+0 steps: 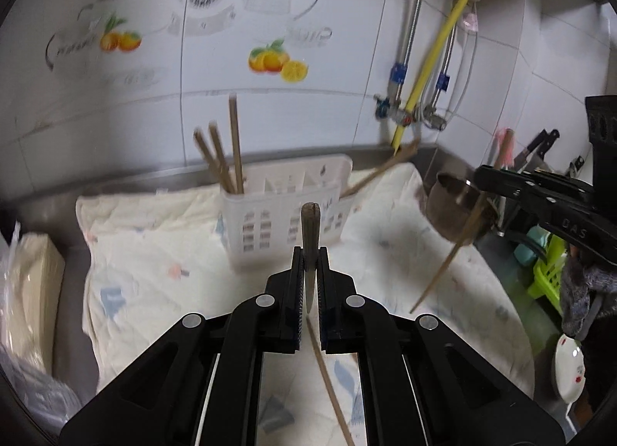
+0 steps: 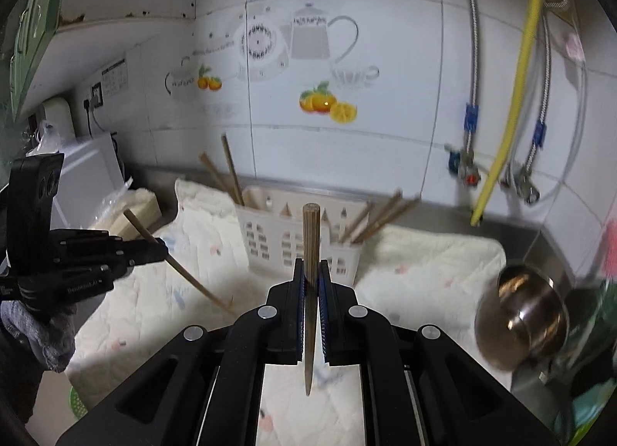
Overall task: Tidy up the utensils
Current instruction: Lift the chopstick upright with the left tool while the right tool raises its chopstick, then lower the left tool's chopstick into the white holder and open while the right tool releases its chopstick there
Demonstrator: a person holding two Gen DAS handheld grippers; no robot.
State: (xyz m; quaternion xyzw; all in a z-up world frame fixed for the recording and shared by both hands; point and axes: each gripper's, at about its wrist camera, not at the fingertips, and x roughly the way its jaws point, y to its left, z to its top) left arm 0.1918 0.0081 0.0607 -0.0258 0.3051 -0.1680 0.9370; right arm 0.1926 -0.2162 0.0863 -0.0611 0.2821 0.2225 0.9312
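A white slotted utensil caddy (image 1: 289, 211) stands on a pale cloth (image 1: 154, 265); it also shows in the right wrist view (image 2: 297, 238). Several wooden chopsticks (image 1: 221, 153) lean in its left slot, others (image 2: 380, 216) in its right end. My left gripper (image 1: 309, 257) is shut on a chopstick (image 1: 310, 230), held in front of the caddy. My right gripper (image 2: 311, 268) is shut on another chopstick (image 2: 311, 238), also in front of the caddy. The right gripper shows at the right of the left wrist view (image 1: 482, 176), the left gripper at the left of the right wrist view (image 2: 164, 249).
A loose chopstick (image 1: 331, 384) lies on the cloth under my left gripper. A steel bowl (image 2: 520, 315) sits right of the cloth. Knives (image 1: 536, 149) and a green basket (image 1: 547, 272) stand at the far right. Pipes and a yellow hose (image 1: 432, 60) run down the tiled wall.
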